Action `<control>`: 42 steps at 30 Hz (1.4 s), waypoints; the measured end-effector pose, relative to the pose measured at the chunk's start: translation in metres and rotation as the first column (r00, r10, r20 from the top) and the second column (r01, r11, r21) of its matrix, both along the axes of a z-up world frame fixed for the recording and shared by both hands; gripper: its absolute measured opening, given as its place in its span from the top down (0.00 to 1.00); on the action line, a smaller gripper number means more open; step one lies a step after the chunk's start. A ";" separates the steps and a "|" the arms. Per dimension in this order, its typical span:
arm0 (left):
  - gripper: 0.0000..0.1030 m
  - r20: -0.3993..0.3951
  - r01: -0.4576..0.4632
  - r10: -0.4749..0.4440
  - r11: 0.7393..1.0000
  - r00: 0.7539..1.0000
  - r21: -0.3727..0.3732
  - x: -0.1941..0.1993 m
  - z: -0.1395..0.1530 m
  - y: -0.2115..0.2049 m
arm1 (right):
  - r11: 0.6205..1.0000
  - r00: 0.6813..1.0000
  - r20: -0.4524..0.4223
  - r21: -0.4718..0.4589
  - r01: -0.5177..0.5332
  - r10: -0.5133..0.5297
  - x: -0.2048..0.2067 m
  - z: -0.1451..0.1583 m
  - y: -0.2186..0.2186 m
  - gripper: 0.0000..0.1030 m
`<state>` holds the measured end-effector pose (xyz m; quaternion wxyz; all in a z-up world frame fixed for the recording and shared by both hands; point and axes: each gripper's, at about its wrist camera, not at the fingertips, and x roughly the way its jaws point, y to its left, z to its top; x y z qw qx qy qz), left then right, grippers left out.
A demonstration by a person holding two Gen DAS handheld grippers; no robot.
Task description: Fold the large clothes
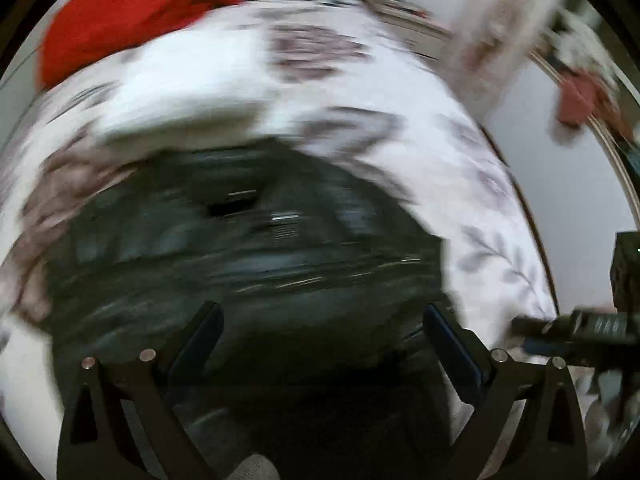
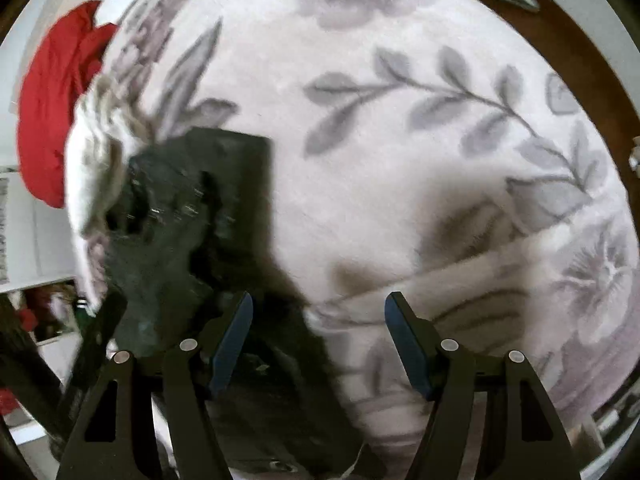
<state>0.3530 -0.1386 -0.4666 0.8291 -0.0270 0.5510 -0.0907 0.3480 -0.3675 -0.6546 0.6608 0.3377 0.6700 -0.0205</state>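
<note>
A dark grey-black garment (image 1: pixel 248 256) lies spread on a white bed cover with grey flower print (image 1: pixel 492 208). The left wrist view is motion-blurred. My left gripper (image 1: pixel 322 322) is open and empty just above the garment's near part. In the right wrist view the same dark garment (image 2: pixel 192 224) lies at the left, with its edge running under my left finger. My right gripper (image 2: pixel 318 314) is open and empty over the floral cover (image 2: pixel 400 128), beside the garment's right edge. The other gripper shows at the right edge of the left wrist view (image 1: pixel 576 328).
A red cloth (image 1: pixel 120 20) lies at the far end of the bed; it also shows in the right wrist view (image 2: pixel 52 112). A folded white piece (image 1: pixel 188 88) lies beyond the dark garment. The brown bed edge (image 2: pixel 576 40) runs along the right. Clutter stands by the wall (image 1: pixel 580 96).
</note>
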 end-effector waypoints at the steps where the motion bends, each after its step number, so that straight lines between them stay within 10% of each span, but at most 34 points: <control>1: 0.01 0.001 -0.069 0.069 0.997 0.998 0.024 -0.005 0.005 0.025 | 0.999 1.000 0.007 0.038 -0.005 0.005 0.008 -0.001 0.002 0.32; 9: 0.01 -0.088 -0.412 0.461 0.851 0.883 0.325 0.006 -0.069 0.204 | 0.986 0.990 -0.007 0.084 -0.142 0.143 0.061 -0.020 0.086 0.36; 11: 0.00 -0.127 -0.405 0.474 0.840 0.871 0.361 0.013 -0.090 0.218 | 0.981 0.984 -0.049 0.106 -0.164 0.170 0.067 -0.026 0.103 0.68; 19: 0.00 -0.129 -0.445 0.500 0.840 0.856 0.310 0.009 -0.109 0.226 | 0.958 0.966 -0.093 -0.138 -0.252 0.240 0.072 -0.036 0.098 1.00; 24: 0.00 -0.161 -0.442 0.495 0.853 0.854 0.277 0.010 -0.104 0.231 | 0.974 0.951 -0.244 -0.074 -0.214 0.190 0.055 -0.065 0.079 1.00; 27: 0.00 -0.123 -0.407 0.459 0.862 0.880 0.301 0.004 -0.085 0.223 | 0.988 0.979 -0.162 -0.062 -0.138 0.127 0.047 -0.036 0.067 0.87; 29: 0.00 -0.121 -0.394 0.443 0.871 0.888 0.294 -0.002 -0.082 0.220 | 0.999 0.997 -0.070 0.026 -0.028 0.030 0.040 -0.017 0.061 0.56; 32: 0.00 -0.133 -0.392 0.437 0.879 0.889 0.272 -0.006 -0.090 0.222 | 0.976 0.999 -0.027 0.215 0.046 -0.041 0.040 -0.018 0.071 0.53; 35: 0.00 -0.136 -0.400 0.438 0.885 0.889 0.238 -0.007 -0.093 0.225 | 0.983 0.996 -0.091 0.179 0.025 -0.009 0.048 -0.039 0.099 0.53; 37: 0.00 -0.139 -0.398 0.433 0.890 0.890 0.225 -0.005 -0.093 0.226 | 0.999 0.995 -0.099 0.046 -0.016 0.021 0.051 -0.034 0.113 0.80; 42: 0.00 -0.152 -0.371 0.399 0.910 0.904 0.184 -0.001 -0.097 0.232 | 0.995 0.998 -0.050 -0.094 -0.041 0.036 0.037 0.012 0.113 0.96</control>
